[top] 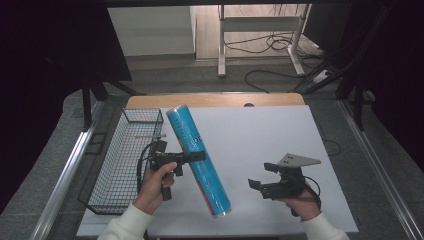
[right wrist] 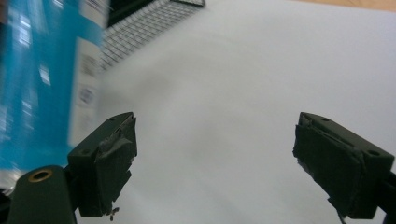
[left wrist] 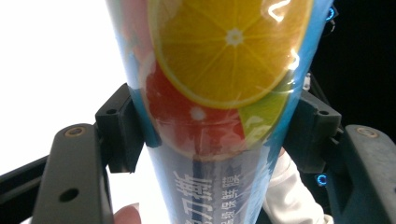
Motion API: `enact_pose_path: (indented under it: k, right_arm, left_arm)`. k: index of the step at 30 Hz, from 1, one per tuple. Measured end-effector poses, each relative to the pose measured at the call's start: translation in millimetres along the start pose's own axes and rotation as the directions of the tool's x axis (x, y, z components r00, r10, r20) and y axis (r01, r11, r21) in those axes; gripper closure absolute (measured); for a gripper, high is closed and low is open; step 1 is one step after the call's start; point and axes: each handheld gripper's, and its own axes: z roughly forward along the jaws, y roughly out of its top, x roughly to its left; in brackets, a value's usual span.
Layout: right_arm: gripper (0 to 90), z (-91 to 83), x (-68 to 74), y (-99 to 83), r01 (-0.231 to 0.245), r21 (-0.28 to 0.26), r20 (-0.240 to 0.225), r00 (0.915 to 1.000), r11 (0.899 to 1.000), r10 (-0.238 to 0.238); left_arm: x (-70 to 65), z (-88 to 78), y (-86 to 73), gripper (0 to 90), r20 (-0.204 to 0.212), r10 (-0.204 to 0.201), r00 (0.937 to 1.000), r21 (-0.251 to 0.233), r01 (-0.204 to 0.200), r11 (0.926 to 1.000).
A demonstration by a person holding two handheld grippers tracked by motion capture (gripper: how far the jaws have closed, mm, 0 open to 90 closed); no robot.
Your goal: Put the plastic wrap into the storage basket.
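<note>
- The left tongs are clamped on the blue roll a little above its middle; the left gripper view shows both jaws pressed into the wrap from either side.
- The roll is tilted over the left half of the desk, its upper end leaning back toward the basket and its lower end near the front edge. Whether that lower end rests on the desk or hangs just above it cannot be told.
- The right tongs hang over the right front part of the desk, jaws wide apart and holding nothing; in the right gripper view only bare white surface lies between them.
- The work in hand looks like carrying the roll to the basket at the left edge.
- To do it well, keep the clamp firm: the film is glossy and the roll round, so it could turn or slip between the pads.
- Lift the low end clear before swinging left, or it may drag on the desk and twist in the grip.
- The roll looks nearly as long as the basket, so line it up with the long side and lower it level rather than end first.
- Bring it over the wire rim, not against it.
- The right tongs could steady the low end if it sags.
</note>
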Motion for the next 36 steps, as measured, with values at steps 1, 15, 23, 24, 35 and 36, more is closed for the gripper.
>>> enact_pose_path:
  k: [1, 15, 23, 24, 35, 36]
  right_arm:
    - [13.9, 0.0, -1.9, -1.6, 0.001, 0.007, 0.008, 1.0, 1.0, -0.001]
    - [13.9, 5.4, -18.6, -15.4, -0.006, 0.071, 0.082, 0.9966, 0.997, 0.0]
    - [13.9, 8.2, -19.1, -17.9, 0.008, 0.076, 0.101, 0.9947, 0.997, -0.015]
    - [13.9, 8.2, -19.1, -17.9, 0.008, 0.076, 0.101, 0.9947, 0.997, -0.015]
    - [13.8, 11.3, -20.3, -20.2, 0.01, 0.091, 0.117, 0.993, 0.996, -0.02]
    - [13.8, 11.3, -20.3, -20.2, 0.01, 0.091, 0.117, 0.993, 0.996, -0.02]
  left_arm:
    - [-0.2, -2.3, 0.8, 31.9, -0.004, 0.004, 1.0, 0.0, -0.004, 1.0]
    - [-8.5, -50.7, 13.5, 32.0, -0.053, 0.05, 0.9973, -0.028, -0.051, 0.9983]
    - [-13.6, -81.3, 19.0, 32.0, -0.106, 0.064, 0.9922, -0.034, -0.068, 0.9971]
    - [-13.6, -81.3, 19.0, 32.0, -0.106, 0.064, 0.9922, -0.034, -0.068, 0.9971]
    - [-13.2, -115.1, 30.9, 32.0, -0.183, 0.066, 0.9808, -0.036, -0.074, 0.9966]
    - [-13.2, -115.1, 30.9, 32.1, -0.183, 0.066, 0.9808, -0.036, -0.074, 0.9966]
